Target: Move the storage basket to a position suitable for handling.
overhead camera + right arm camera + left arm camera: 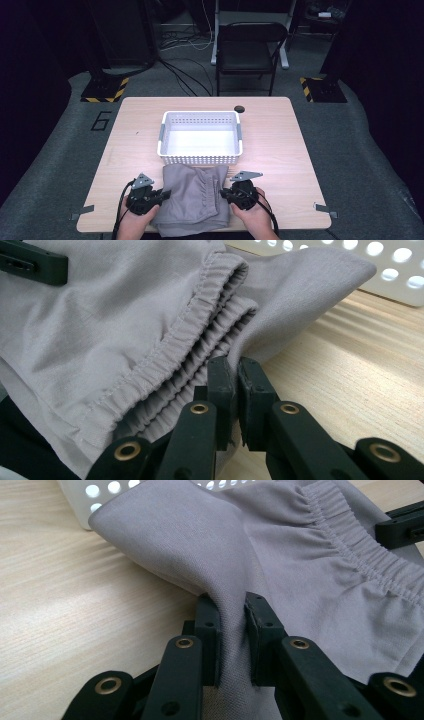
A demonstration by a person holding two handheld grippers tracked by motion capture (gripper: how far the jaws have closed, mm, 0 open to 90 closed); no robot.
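Two risks stand out, and both start with the desk (280,150), whose near edge lies right under the work. Grey shorts (192,197) lie folded there, just in front of a white basket (200,137) and touching its near wall, with their lower part hanging off the desk's near edge. If either grip fails, I judge the cloth could slide off toward the person. The basket is light and open; a careless lift could drag the cloth against its wall and push it away. The left tongs (232,630) pinch only a thin fold of cloth at the left side. The right tongs (235,390) are pressed together on a fold beside the elastic waistband (200,340), a shallow bite that may slip.
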